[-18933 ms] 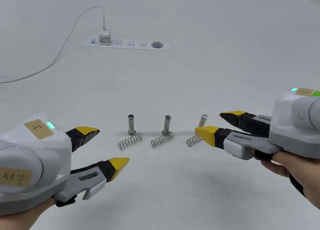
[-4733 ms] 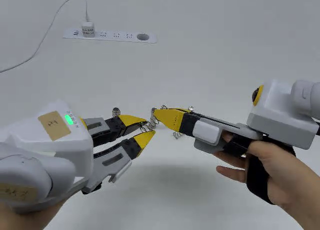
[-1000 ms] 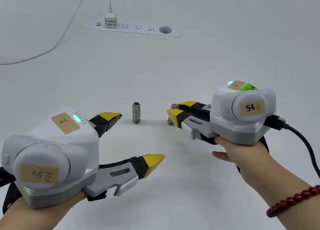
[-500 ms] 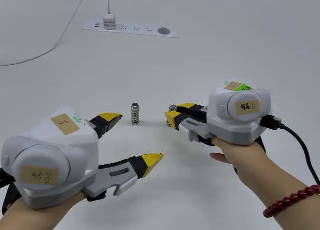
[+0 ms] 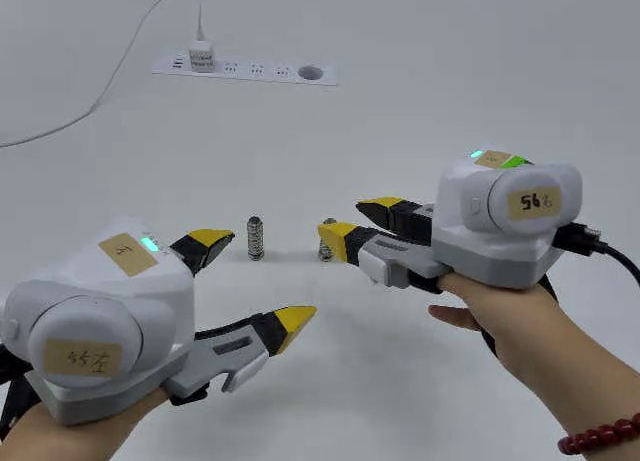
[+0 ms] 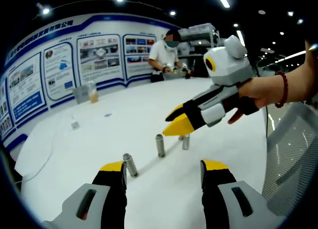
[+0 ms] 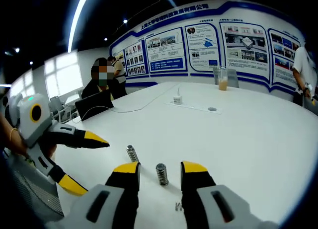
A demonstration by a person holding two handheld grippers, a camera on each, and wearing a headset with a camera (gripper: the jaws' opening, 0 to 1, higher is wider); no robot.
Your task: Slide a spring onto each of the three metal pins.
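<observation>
Table: white, power strip at eleven o'clock.
Left gripper: jaws spread, empty.
Right gripper: jaws apart, beside a pin, seemingly spring-covered.

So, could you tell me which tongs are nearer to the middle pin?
Right. The right tongs have a tip just beside the middle pin; the left tongs sit open further off, nearer the person.

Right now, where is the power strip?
In the head view the power strip lies upper left, far beyond the left pin, with a white charger plugged into its left end.
</observation>
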